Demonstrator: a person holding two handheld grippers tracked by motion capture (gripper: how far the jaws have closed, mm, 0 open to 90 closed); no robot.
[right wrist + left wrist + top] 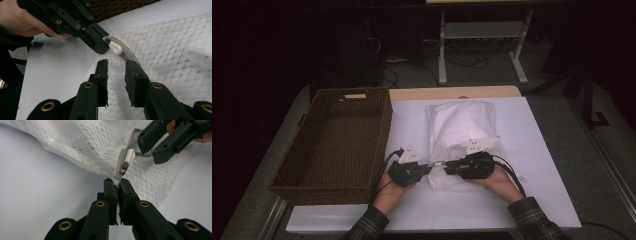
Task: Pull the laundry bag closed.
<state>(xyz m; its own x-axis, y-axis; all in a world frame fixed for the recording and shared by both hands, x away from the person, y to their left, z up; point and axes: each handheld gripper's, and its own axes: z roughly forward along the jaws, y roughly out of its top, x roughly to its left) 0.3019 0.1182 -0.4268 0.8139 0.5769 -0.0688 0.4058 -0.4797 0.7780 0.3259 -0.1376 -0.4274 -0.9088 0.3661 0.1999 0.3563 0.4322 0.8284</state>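
Note:
A white mesh bag (459, 125) with a grey zipper lies on the white table (532, 165). My left gripper (117, 182) is shut on the corner of the bag where the zipper ends, just below the white zipper pull (130, 156). In the high view this left gripper (429, 167) points right, tip to tip with my right gripper (447, 167). The right gripper (116, 63) is open, its jaws a little short of the zipper pull (116, 47), with nothing pressed between them. The grey zipper tape runs past its right jaw.
A brown wicker basket (337, 140) stands at the left of the table, close beside the left hand. A table frame and cables lie on the floor beyond the far edge. Bare white table surrounds the bag on the right and front.

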